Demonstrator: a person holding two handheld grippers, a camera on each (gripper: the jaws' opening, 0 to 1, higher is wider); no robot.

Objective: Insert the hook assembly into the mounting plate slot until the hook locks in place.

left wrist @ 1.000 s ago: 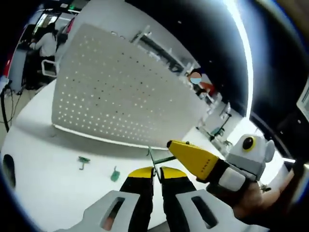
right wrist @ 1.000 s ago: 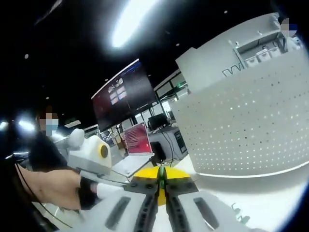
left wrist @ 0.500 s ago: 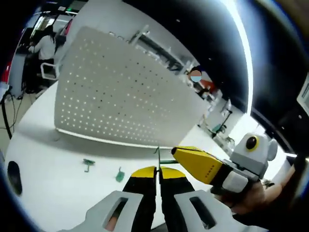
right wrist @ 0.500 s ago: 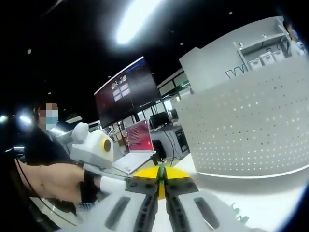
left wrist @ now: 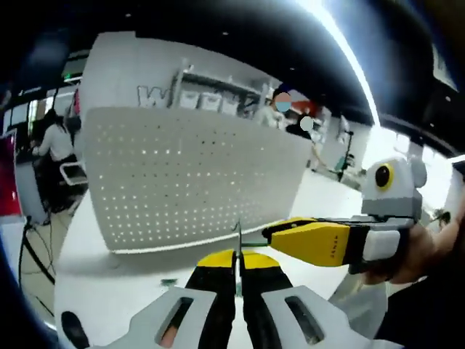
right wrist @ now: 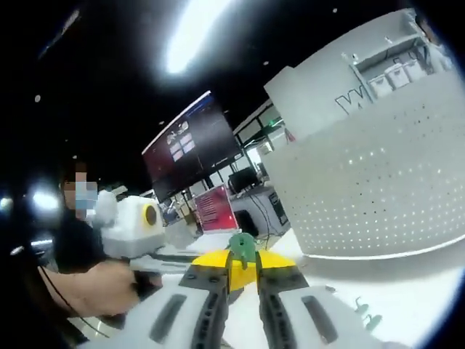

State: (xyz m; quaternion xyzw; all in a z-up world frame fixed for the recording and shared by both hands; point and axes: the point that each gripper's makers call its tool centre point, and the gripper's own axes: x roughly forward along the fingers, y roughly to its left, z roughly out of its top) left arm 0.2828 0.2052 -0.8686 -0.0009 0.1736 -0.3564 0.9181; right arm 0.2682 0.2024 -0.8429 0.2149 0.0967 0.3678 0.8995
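Hook assembly: a thin metal hook wire (left wrist: 237, 240) rises from between the left gripper's yellow tips in the left gripper view, with a short green rod running sideways from it toward the right gripper's tip. In the right gripper view a small green piece (right wrist: 243, 248) sits at that gripper's own yellow tips.

Left gripper (left wrist: 236, 263): jaws drawn close together, pinching the hook wire between the tips.

Right gripper (right wrist: 242, 266): jaws narrow, closed around the green piece. In the left gripper view it enters from the right, its yellow tip just beside the wire, held by a hand (left wrist: 429, 247).

Mounting plate: a white perforated panel (left wrist: 196, 178) stands upright on the white table (left wrist: 109, 298), beyond the grippers and apart from the hook. It also stands at the right of the right gripper view (right wrist: 370, 196).

Spare parts: small green pieces (right wrist: 365, 313) lie on the table near the panel's foot in the right gripper view; one more shows faintly on the table in the left gripper view.

Surroundings: a large dark screen (right wrist: 192, 149) and a red-lit laptop (right wrist: 214, 211) stand in the background of the right gripper view. A seated person (left wrist: 52, 145) is at the far left of the left gripper view.
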